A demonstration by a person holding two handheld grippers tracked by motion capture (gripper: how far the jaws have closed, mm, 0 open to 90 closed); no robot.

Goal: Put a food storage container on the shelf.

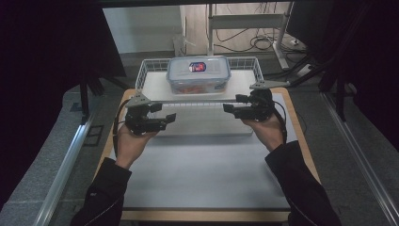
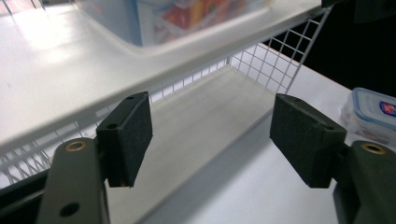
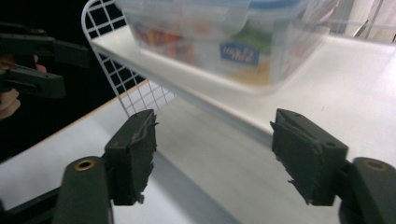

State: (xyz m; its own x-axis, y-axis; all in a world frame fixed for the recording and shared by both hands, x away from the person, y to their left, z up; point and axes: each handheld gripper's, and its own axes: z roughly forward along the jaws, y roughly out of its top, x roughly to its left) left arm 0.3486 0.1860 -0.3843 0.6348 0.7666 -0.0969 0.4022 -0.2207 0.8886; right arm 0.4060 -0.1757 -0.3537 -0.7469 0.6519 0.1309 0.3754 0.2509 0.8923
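A clear food container (image 1: pixel 198 74) with a blue-rimmed lid and a red and blue label stands on the upper board of a white wire rack (image 1: pixel 147 67) at the table's far side. Close up, the container (image 3: pixel 224 42) shows colourful contents. My left gripper (image 1: pixel 164 112) is held level in front of the rack's left end, pointing right. Its jaws are open with nothing between them (image 2: pixel 212 135). My right gripper (image 1: pixel 231 103) faces it from the rack's right end. It is open too, with nothing between its jaws (image 3: pixel 212 149). The rack's lower level (image 2: pixel 219 107) lies past the left jaws.
The rack stands on a white mat (image 1: pixel 207 169) over a wooden table (image 1: pixel 301 127). A second blue-lidded container (image 2: pixel 371 114) sits at the right edge of the left gripper view. Metal rails (image 1: pixel 70 155) flank the table, and a desk frame with cables (image 1: pixel 254 33) stands behind it.
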